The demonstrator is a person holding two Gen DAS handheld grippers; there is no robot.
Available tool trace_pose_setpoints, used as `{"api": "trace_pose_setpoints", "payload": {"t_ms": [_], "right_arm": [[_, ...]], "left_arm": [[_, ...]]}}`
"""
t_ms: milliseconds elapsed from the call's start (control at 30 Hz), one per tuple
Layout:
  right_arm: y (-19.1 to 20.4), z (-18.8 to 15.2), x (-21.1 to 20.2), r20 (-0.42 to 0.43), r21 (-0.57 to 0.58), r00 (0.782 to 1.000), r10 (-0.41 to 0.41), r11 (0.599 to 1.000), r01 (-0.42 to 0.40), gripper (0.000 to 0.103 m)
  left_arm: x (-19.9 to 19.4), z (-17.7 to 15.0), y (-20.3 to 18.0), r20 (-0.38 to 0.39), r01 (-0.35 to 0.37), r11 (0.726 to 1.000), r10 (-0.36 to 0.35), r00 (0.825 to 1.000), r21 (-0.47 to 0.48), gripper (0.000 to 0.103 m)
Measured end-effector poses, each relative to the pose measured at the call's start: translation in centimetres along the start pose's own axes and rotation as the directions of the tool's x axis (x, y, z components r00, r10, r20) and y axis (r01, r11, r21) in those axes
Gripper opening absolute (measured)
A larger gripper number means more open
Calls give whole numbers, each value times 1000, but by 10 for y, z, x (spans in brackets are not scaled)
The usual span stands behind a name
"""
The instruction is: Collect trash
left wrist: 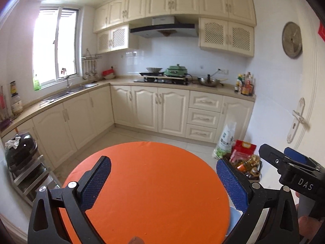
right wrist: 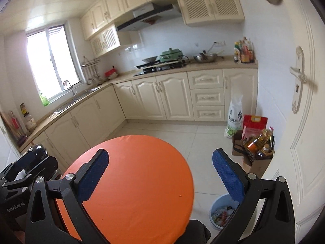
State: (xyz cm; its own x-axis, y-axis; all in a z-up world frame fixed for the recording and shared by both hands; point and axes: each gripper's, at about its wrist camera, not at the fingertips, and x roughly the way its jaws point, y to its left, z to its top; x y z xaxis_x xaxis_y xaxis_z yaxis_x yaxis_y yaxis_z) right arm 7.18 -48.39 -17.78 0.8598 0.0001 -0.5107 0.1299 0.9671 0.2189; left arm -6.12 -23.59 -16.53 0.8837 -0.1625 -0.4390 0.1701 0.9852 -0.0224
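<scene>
A round orange table (left wrist: 154,183) fills the lower middle of both wrist views, its top (right wrist: 134,185) bare. My left gripper (left wrist: 163,163) hangs above it, open wide, blue pads apart and nothing between them. My right gripper (right wrist: 160,156) is also open and empty, over the table's right half. On the floor right of the table stands a pale blue bin (right wrist: 221,213) holding wrappers and scraps; only a sliver of the bin (left wrist: 235,217) shows in the left wrist view. The right gripper's body (left wrist: 292,168) shows at the right edge there, the left gripper's body (right wrist: 22,172) at the left edge here.
Cream kitchen cabinets (left wrist: 162,107) and a counter with sink (left wrist: 71,90) and stove (left wrist: 162,77) run along the far walls. A rice bag (right wrist: 234,118), red bag (right wrist: 254,126) and oil bottles (right wrist: 258,142) stand by the white door (right wrist: 298,101). A black appliance (left wrist: 20,152) sits on a rack at left.
</scene>
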Motion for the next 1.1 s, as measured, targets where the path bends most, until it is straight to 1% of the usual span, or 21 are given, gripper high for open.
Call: {"api": "trace_pose_setpoints", "payload": {"t_ms": [67,200,300,333,367,467,567,700,767,867,900,967,1100], "right_arm": [[35,-1,-11,20,-47,999,25,999,-24,103],[80,-13,-28,35,-99,998,56,994,-52,103],[108,-26,-39,37,-144,997,70,988,-64,103],[117,-31,-43,34,-158,997,74,985,-68,103],[123,-35,-45,29,-168,996,81,983,-75,103],[135,-45,-51,12,-178,994,110,978,-106,103],[145,-52,-57,10,-207,994,113,972,-109,103],[150,-55,-62,15,-214,993,118,970,-112,103],[150,-55,-64,18,-218,994,112,970,-105,103],[148,-55,-68,27,-214,995,100,973,-92,103],[148,-54,-70,31,-214,995,96,973,-87,103],[148,-56,-73,37,-215,995,92,973,-82,103],[146,-55,-75,36,-219,995,97,972,-87,103]], "left_arm": [[-28,-12,20,20,-39,999,40,999,-29,102],[-79,-35,47,53,-129,990,132,990,-63,102],[-106,-58,37,66,-159,983,165,984,-88,102],[-117,-63,41,72,-166,981,174,982,-102,102],[-126,-71,32,78,-171,979,180,981,-111,102],[-161,-87,37,92,-190,973,203,975,-129,102],[-180,-106,24,124,-232,965,247,961,-122,102],[-188,-126,7,121,-230,967,242,963,-104,102],[-190,-130,3,119,-226,969,237,964,-102,102],[-188,-128,6,116,-220,970,231,966,-102,102],[-183,-121,12,116,-220,970,231,966,-103,102],[-181,-117,15,114,-221,970,232,966,-102,102],[-177,-108,22,112,-224,969,236,965,-106,102]]}}
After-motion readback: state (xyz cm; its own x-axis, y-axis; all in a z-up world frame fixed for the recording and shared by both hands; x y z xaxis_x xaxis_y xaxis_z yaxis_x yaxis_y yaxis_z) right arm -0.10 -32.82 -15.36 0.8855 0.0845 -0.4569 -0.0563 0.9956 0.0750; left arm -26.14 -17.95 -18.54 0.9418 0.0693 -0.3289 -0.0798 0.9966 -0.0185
